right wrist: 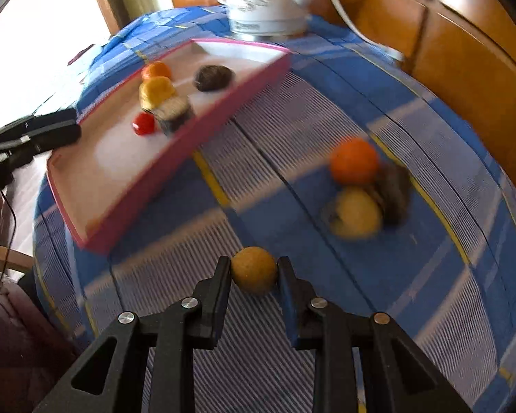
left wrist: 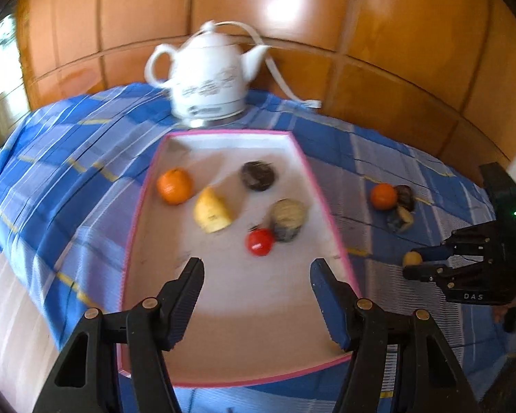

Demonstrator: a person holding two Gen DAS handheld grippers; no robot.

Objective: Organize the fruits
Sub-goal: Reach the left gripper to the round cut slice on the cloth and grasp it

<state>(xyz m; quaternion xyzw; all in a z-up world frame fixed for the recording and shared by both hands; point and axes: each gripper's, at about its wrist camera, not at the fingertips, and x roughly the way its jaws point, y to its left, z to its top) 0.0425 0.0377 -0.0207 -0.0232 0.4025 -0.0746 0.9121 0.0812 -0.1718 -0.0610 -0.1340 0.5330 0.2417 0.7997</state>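
A surface covered by a blue checked cloth [left wrist: 68, 158] is seen. On it are set a pink-rimmed tray [left wrist: 321, 189], a white teapot [left wrist: 210, 75] behind the tray, and beside the tray 1 orange [right wrist: 354, 160] touching a yellow fruit [right wrist: 356, 211] and a dark fruit [right wrist: 394, 189].

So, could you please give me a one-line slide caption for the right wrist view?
Right gripper shut on a small yellow fruit above the blue checked cloth, pink-rimmed tray beyond.

My left gripper [left wrist: 258, 272]: matte black plastic, triangular cutouts in the arms, brass-look round screws, ribbed blue pad at 3 o'clock. My right gripper [right wrist: 254, 270]: same build w/ silver screws; white "DAS" lettering and a green LED on its body in left cam.
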